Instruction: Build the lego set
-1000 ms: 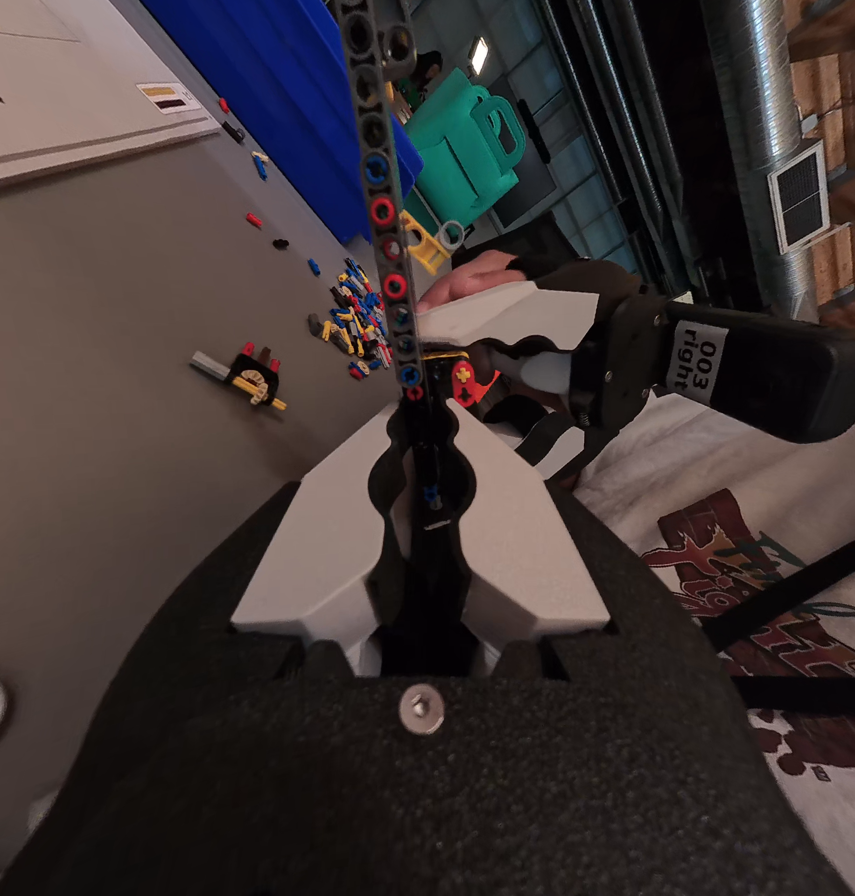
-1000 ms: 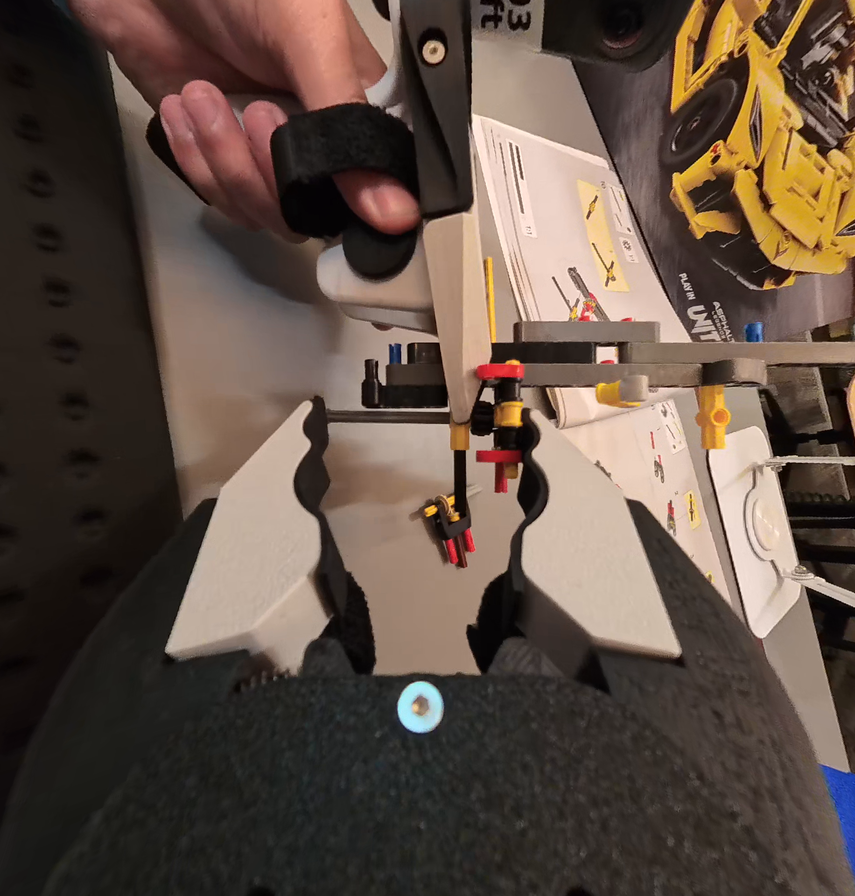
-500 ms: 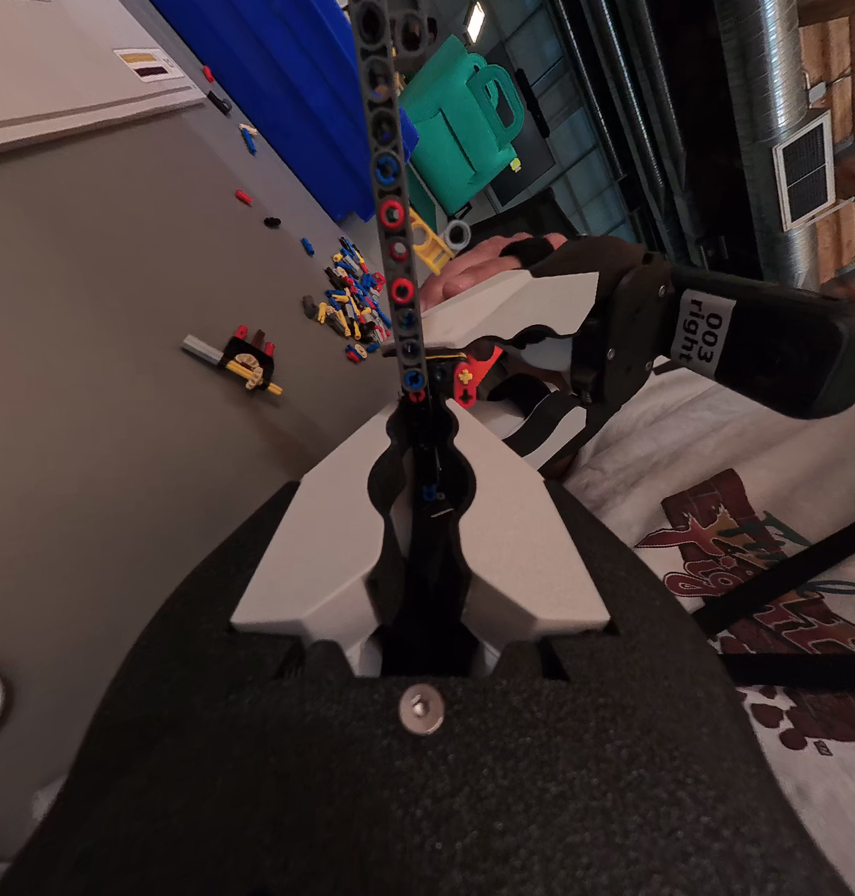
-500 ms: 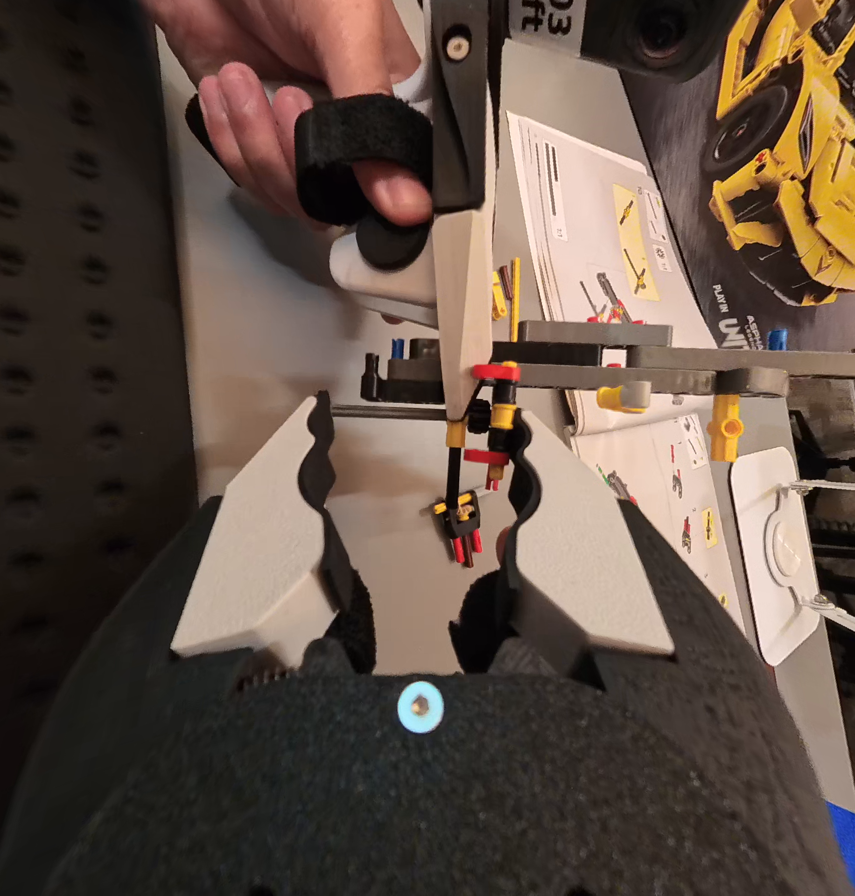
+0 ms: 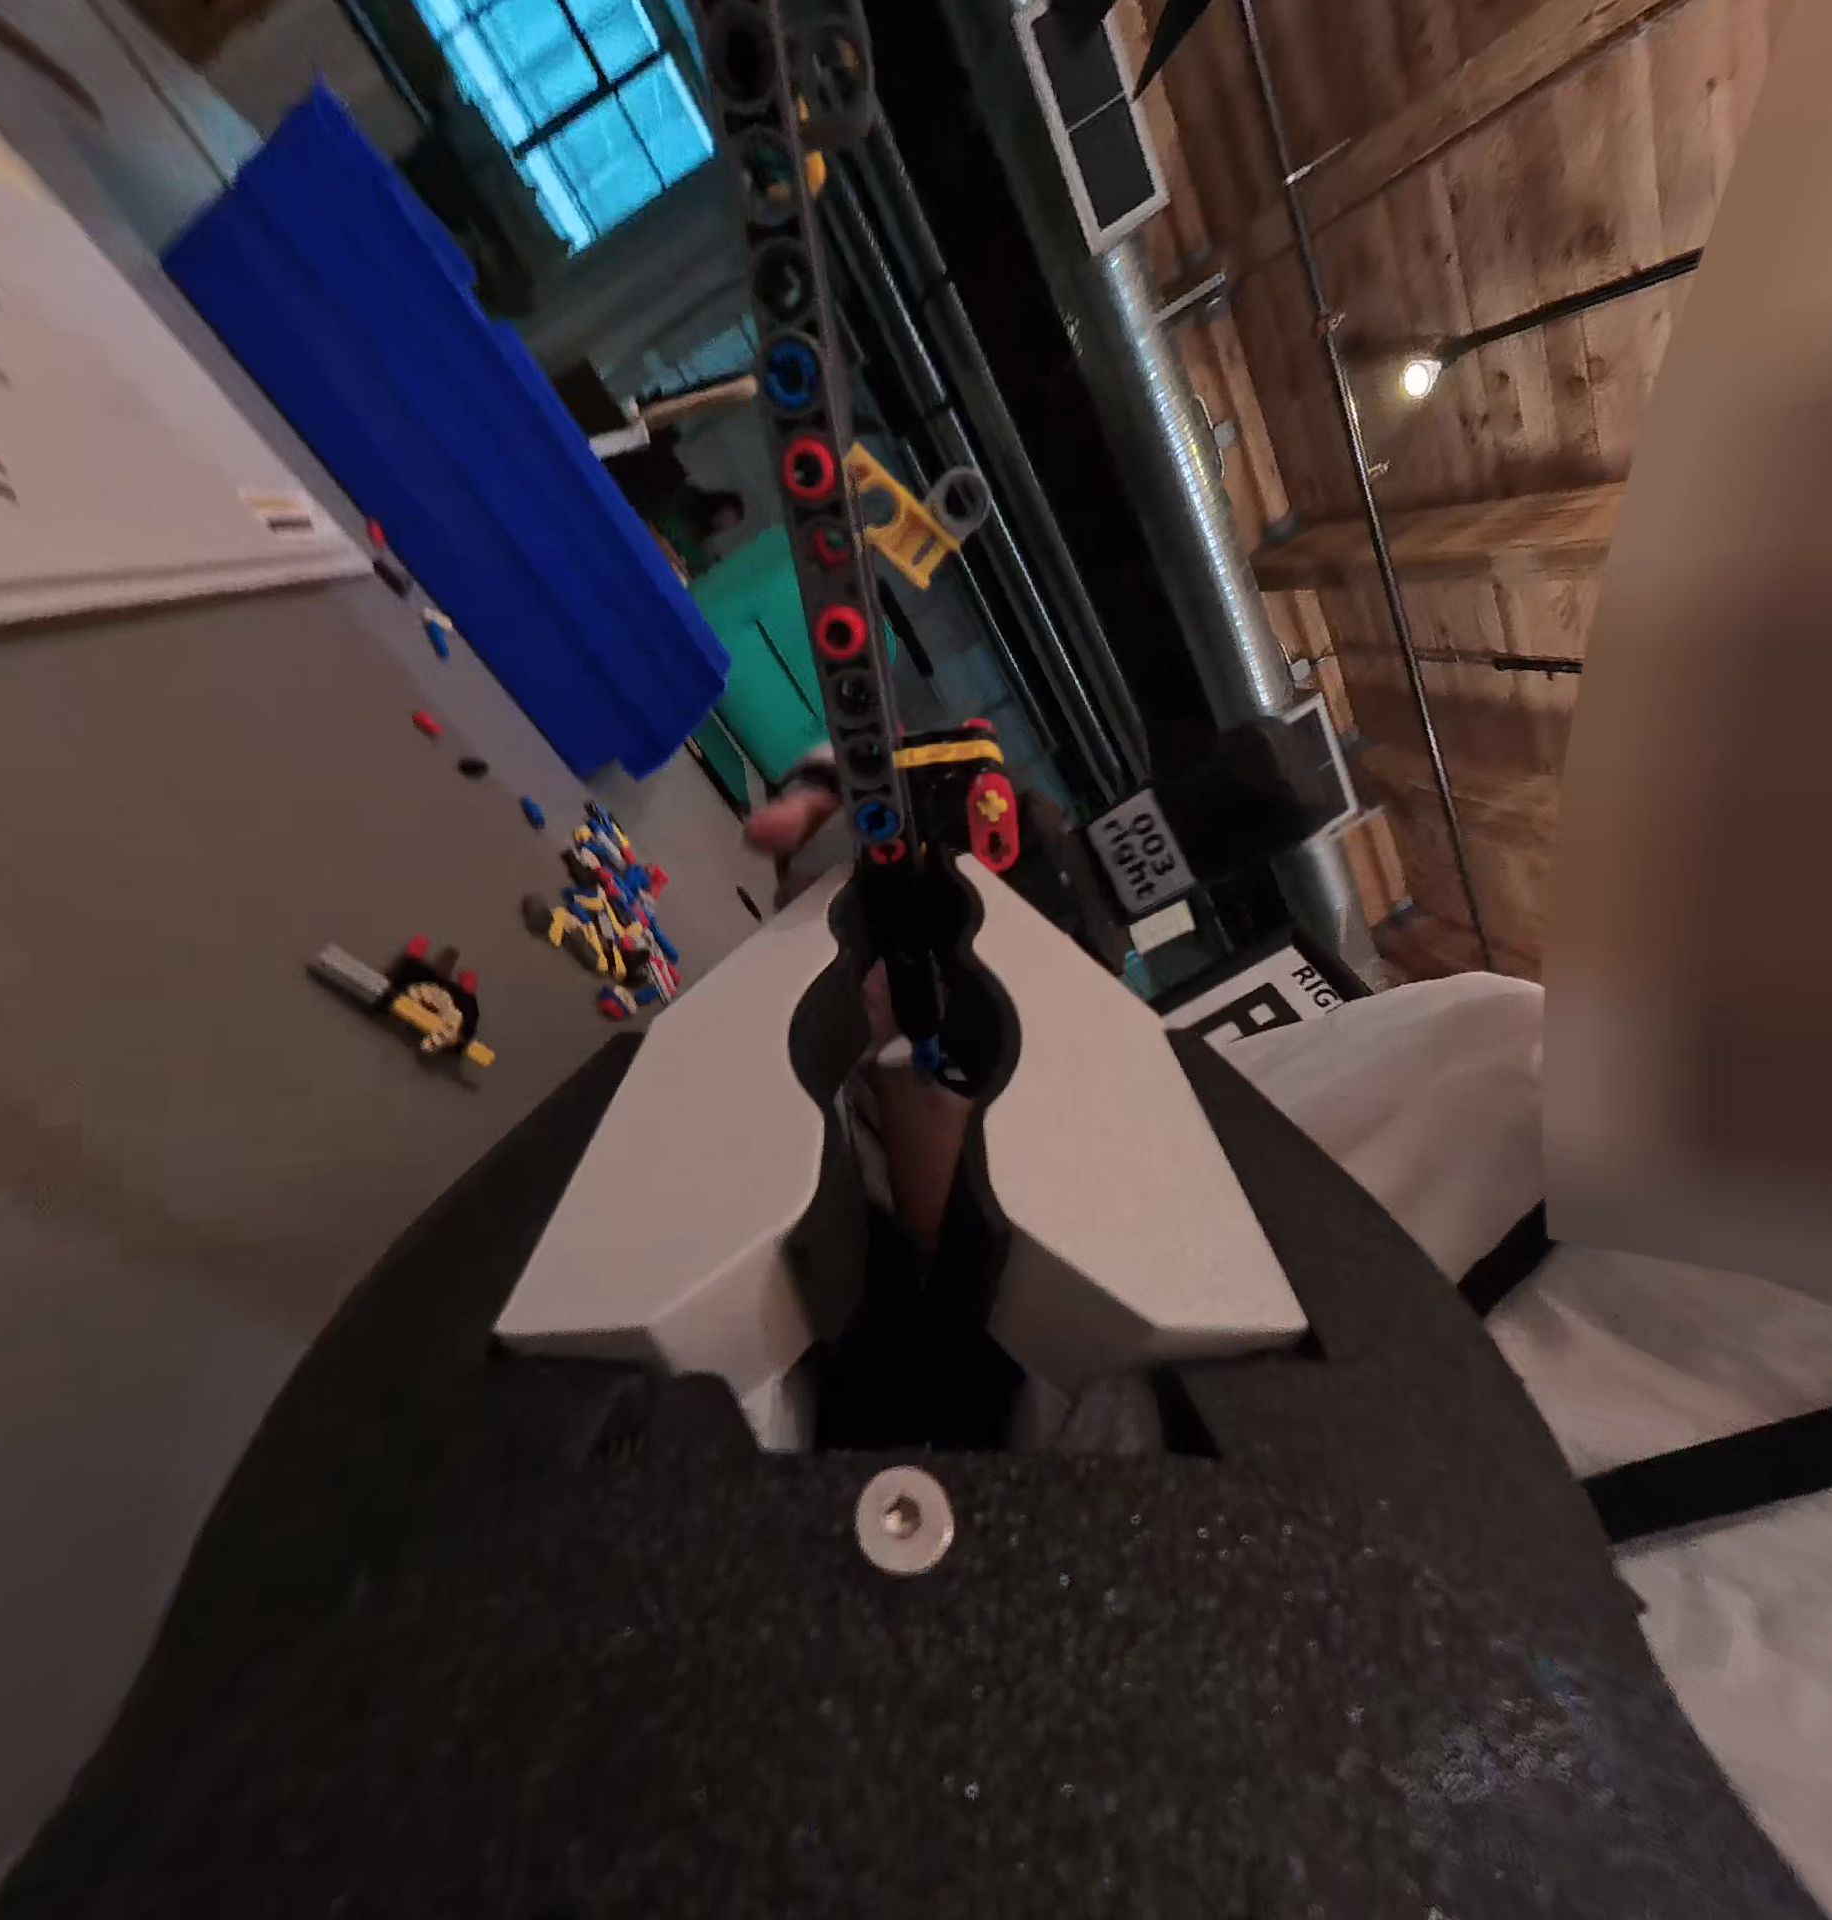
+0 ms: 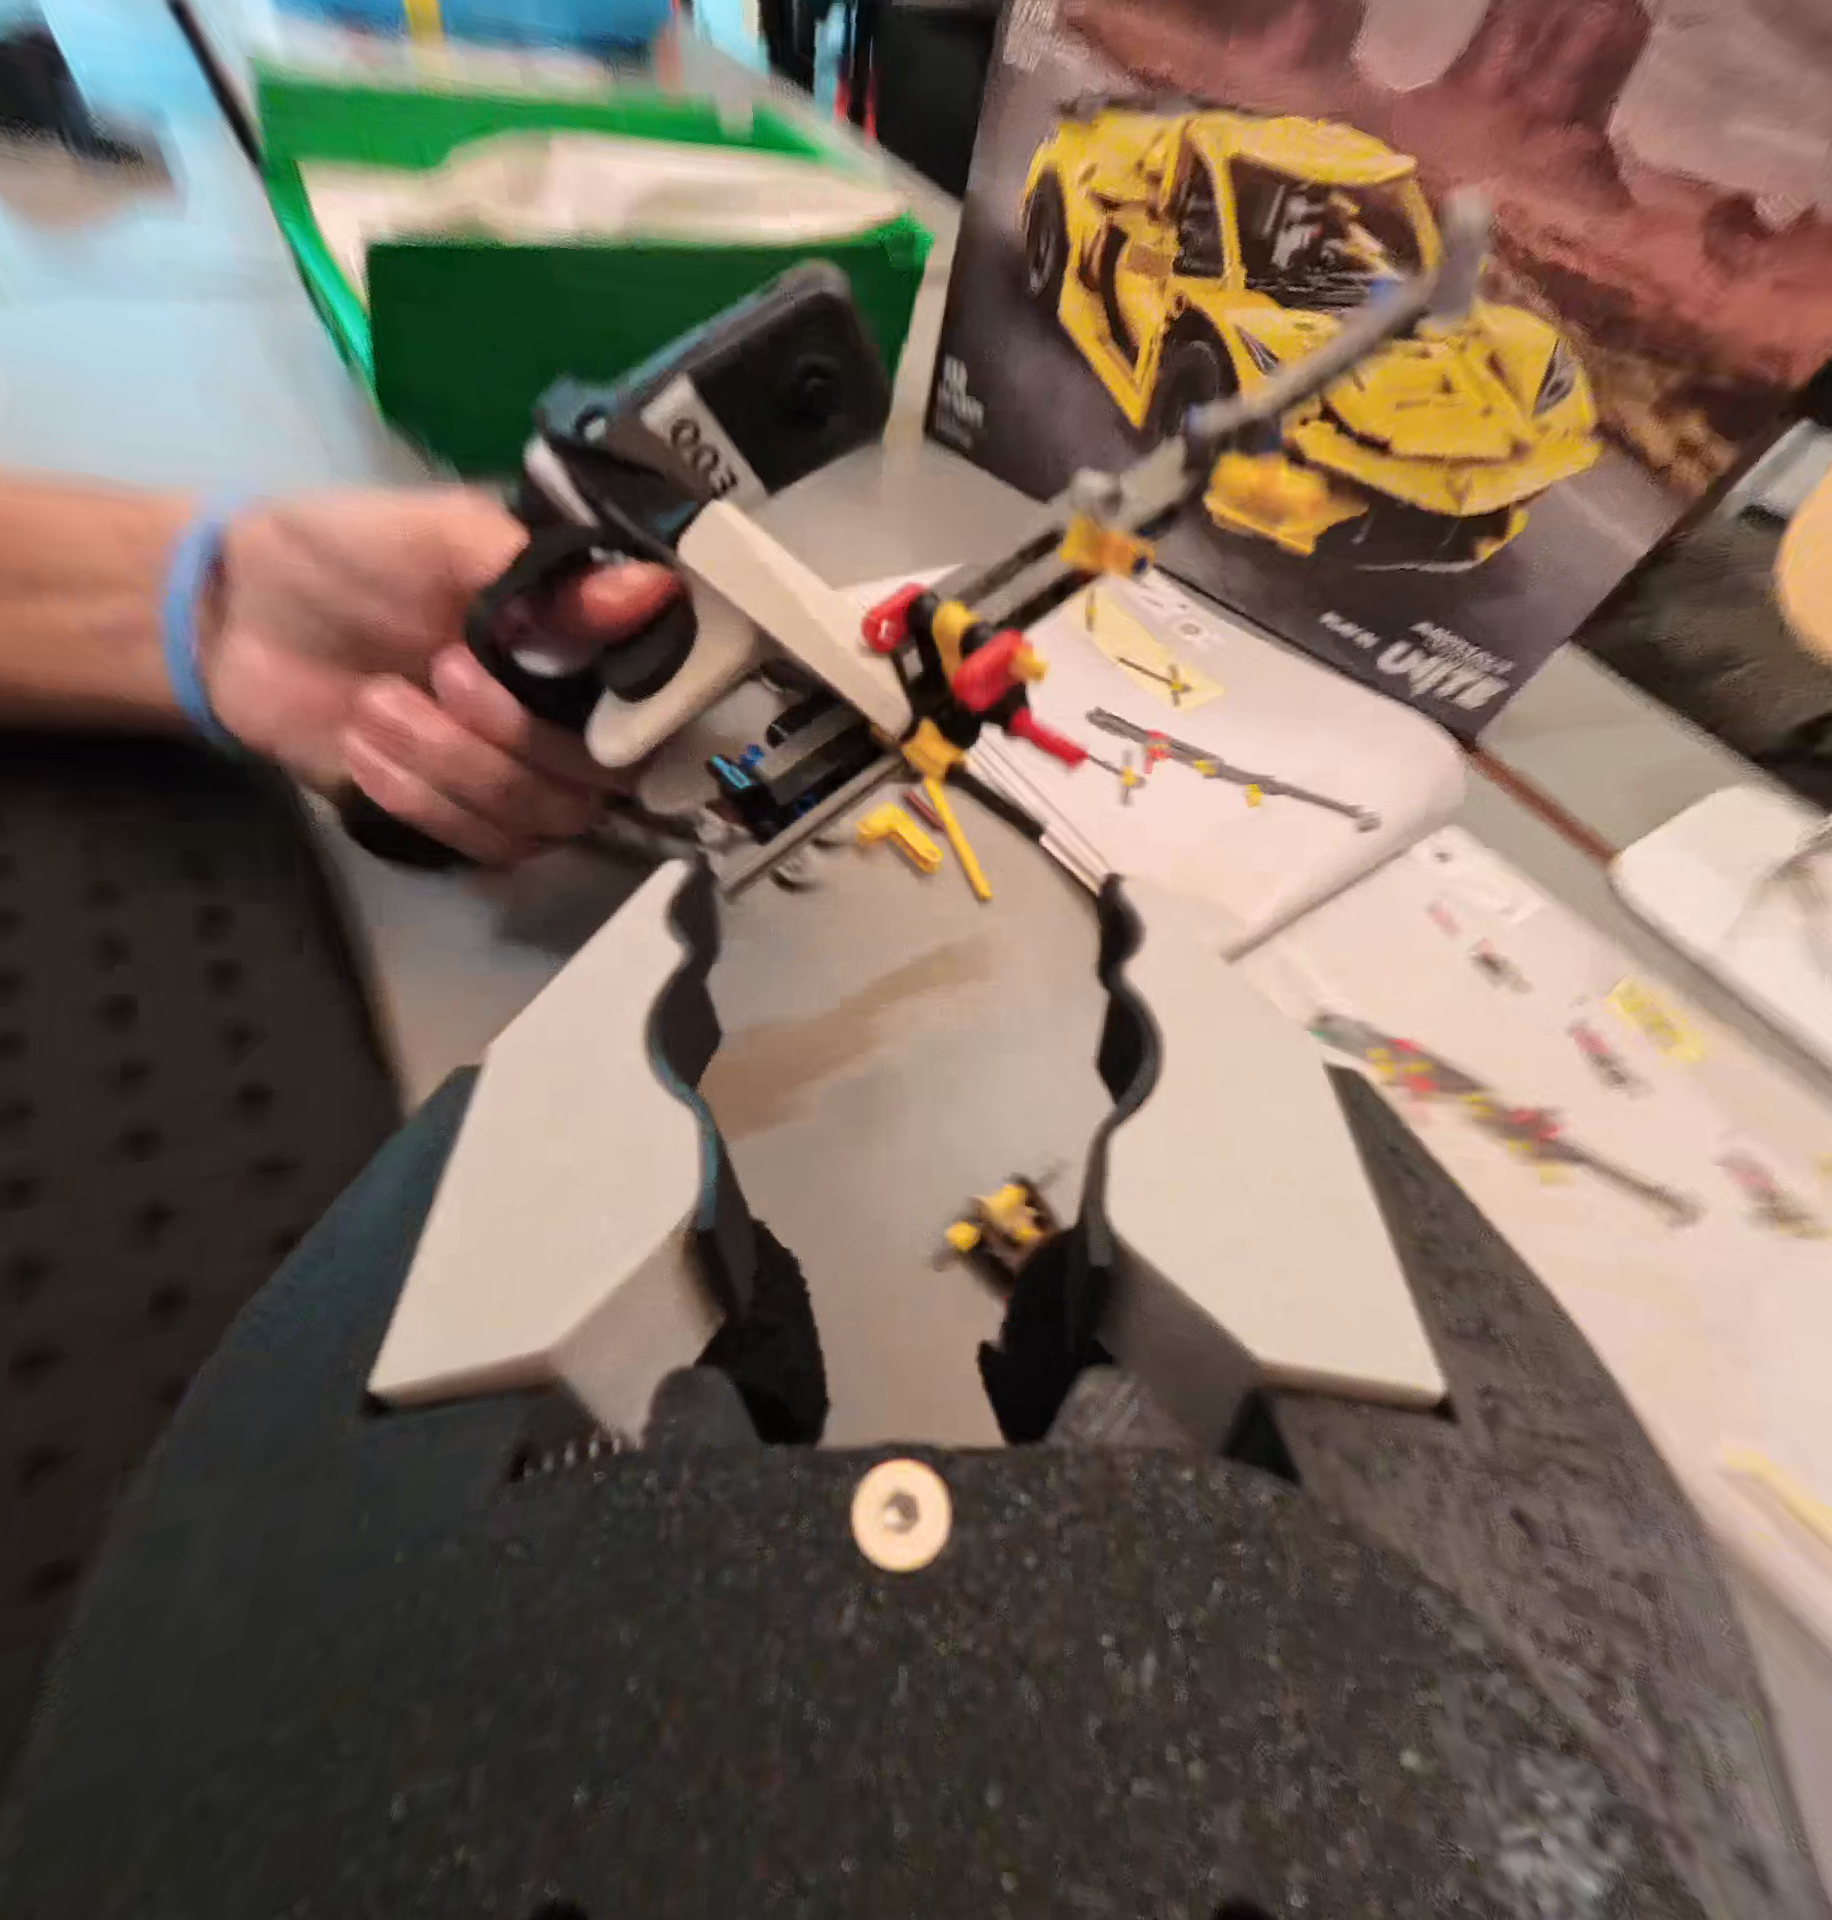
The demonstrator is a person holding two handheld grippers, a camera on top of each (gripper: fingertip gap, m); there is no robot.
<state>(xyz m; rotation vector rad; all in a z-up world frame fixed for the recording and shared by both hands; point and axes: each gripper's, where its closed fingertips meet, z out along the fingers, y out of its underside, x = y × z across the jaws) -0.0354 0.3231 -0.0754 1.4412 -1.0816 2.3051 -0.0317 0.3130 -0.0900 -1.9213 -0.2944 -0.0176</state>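
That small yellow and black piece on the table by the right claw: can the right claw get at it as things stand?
Probably yes. The right claw is open and empty, and the small yellow and black piece lies alone on bare table between its fingers. Nothing covers it.

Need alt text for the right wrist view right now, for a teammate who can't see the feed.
The right gripper hangs open and empty over the grey table, while farther off the left gripper clamps a long grey lego beam assembly in the air. An open instruction booklet and the set's box lie behind; the picture is motion-blurred.
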